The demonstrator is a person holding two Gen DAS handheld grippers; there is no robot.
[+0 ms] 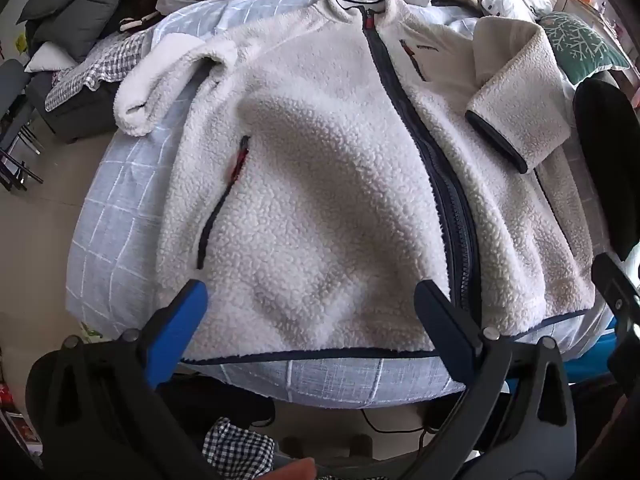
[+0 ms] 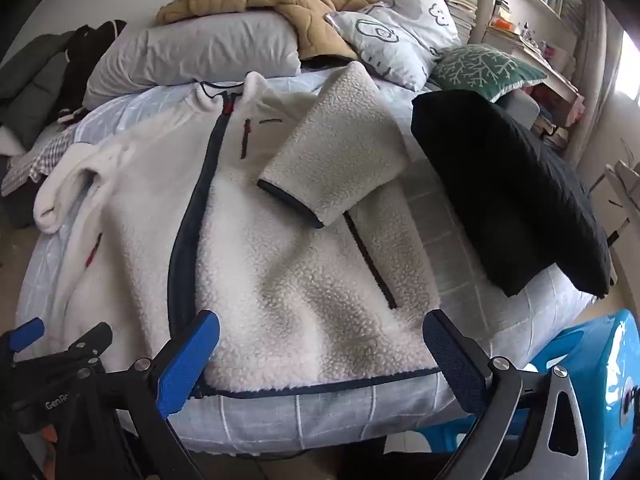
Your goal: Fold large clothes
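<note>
We see that our left hand-held gripper (image 1: pixel 310 320) has a black frame with long slots cut in both side arms, and round silver screws sit at the joints. Its two fingers (image 1: pixel 176 332) are flat blue pads; the one on the right side looks darker, almost navy. Our right hand-held gripper (image 2: pixel 324 354) is built in the same way: black arms, silver screw heads, a bright blue pad and a dark one with a fine dotted texture (image 2: pixel 456 364). In the right wrist view the other gripper's black body carries white letters "GenRo".
</note>
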